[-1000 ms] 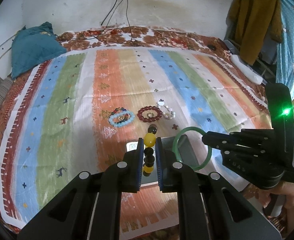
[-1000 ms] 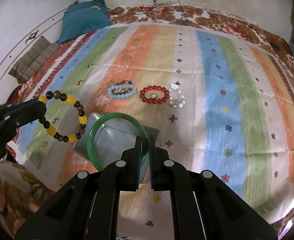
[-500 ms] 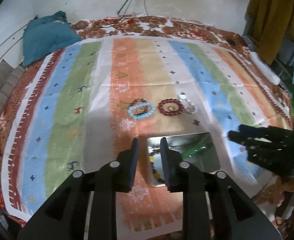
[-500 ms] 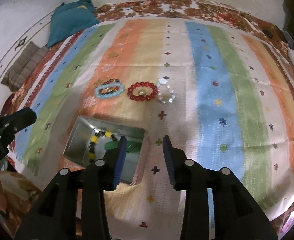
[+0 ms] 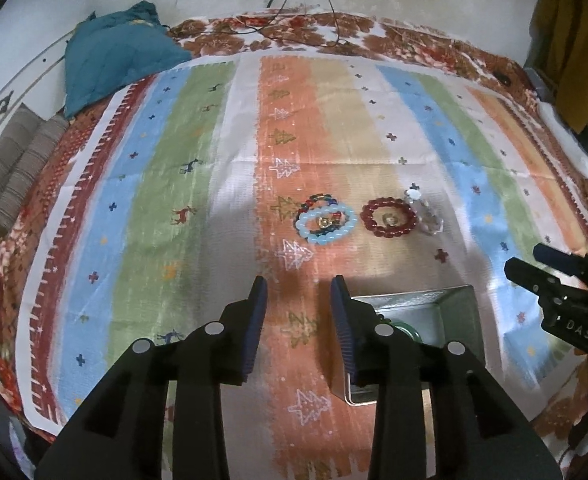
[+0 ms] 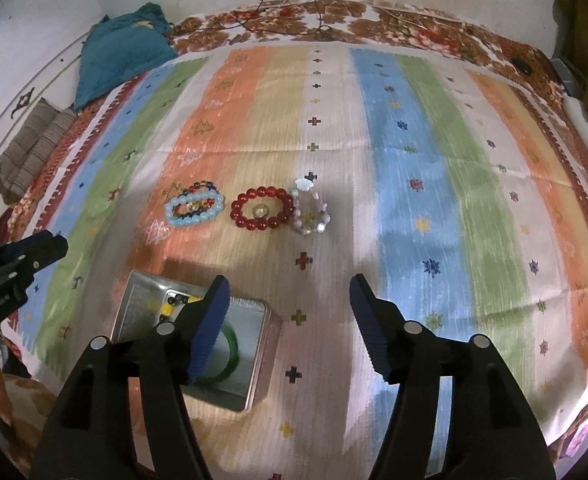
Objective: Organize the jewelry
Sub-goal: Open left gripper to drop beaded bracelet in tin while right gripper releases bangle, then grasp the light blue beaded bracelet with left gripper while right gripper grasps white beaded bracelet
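A metal tin [image 6: 134,304] lies on the striped cloth and holds a green bangle [image 6: 232,354] and a yellow-and-dark bead bracelet [image 6: 170,306]; the tin also shows in the left wrist view [image 5: 458,312]. Farther back lie a pale blue bracelet over a multicolour one [image 5: 326,222] [image 6: 194,208], a red bead bracelet [image 5: 388,222] [image 6: 262,209] and a clear one [image 5: 424,214] [image 6: 310,210]. My left gripper [image 5: 298,316] is open and empty, left of the tin. My right gripper [image 6: 288,320] is open and empty, above the tin's right edge.
A teal pillow [image 5: 110,60] and a folded brown striped cloth [image 5: 10,172] sit at the back left. Cables [image 5: 306,8] hang down the back wall. The striped cloth's front edge [image 5: 46,420] is close below the grippers.
Both grippers let go of their bracelets, which now lie in the tin. Both jaws have opened wider, and the left gripper has shifted left of the tin.
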### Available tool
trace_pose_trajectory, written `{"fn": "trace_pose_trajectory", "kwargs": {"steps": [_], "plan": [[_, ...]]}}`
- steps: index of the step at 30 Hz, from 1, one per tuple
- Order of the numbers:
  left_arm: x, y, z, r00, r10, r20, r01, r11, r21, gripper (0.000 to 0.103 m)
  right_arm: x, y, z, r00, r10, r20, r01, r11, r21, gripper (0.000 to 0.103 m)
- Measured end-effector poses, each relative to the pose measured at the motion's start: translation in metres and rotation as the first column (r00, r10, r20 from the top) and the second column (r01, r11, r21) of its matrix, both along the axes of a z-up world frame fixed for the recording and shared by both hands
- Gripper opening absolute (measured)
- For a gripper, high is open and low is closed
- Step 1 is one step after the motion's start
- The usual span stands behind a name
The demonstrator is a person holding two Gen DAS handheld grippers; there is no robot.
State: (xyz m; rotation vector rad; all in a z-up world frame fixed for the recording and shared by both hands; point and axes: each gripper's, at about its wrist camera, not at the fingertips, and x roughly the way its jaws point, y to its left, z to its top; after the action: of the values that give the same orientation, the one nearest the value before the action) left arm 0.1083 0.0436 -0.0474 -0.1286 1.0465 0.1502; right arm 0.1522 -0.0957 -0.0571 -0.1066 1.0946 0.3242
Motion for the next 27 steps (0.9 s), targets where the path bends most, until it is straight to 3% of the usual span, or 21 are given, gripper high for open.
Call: {"fn": "trace_pose_trajectory", "kwargs": {"steps": [14, 18, 20, 27], "plan": [[0.047, 0.013, -0.031, 0.992, 0.033, -0.124, -0.028, 0.999, 0.047, 0.04, 0.037, 0.006, -0.022, 0.998, -0.021, -0.06, 0.018, 0.998, -0.062, 0.067], [0.056, 0.012, -0.033, 0.991, 0.027, -0.131, -0.02, 0.999, 0.049, 0.042, 0.043, 0.008, -0.026, 0.997, -0.022, -0.069, 0.018, 0.997, -0.071, 0.071], [0.061, 0.012, -0.034, 0.991, 0.026, -0.13, -0.02, 0.999, 0.048, 0.047, 0.047, 0.009, -0.03, 0.997, -0.015, -0.076, 0.01, 0.997, -0.076, 0.072], [0.076, 0.014, -0.045, 0.986, 0.027, -0.166, -0.016, 0.998, 0.067, 0.048, 0.063, 0.009, -0.043, 0.994, -0.029, -0.104, 0.02, 0.996, -0.093, 0.072]]}}
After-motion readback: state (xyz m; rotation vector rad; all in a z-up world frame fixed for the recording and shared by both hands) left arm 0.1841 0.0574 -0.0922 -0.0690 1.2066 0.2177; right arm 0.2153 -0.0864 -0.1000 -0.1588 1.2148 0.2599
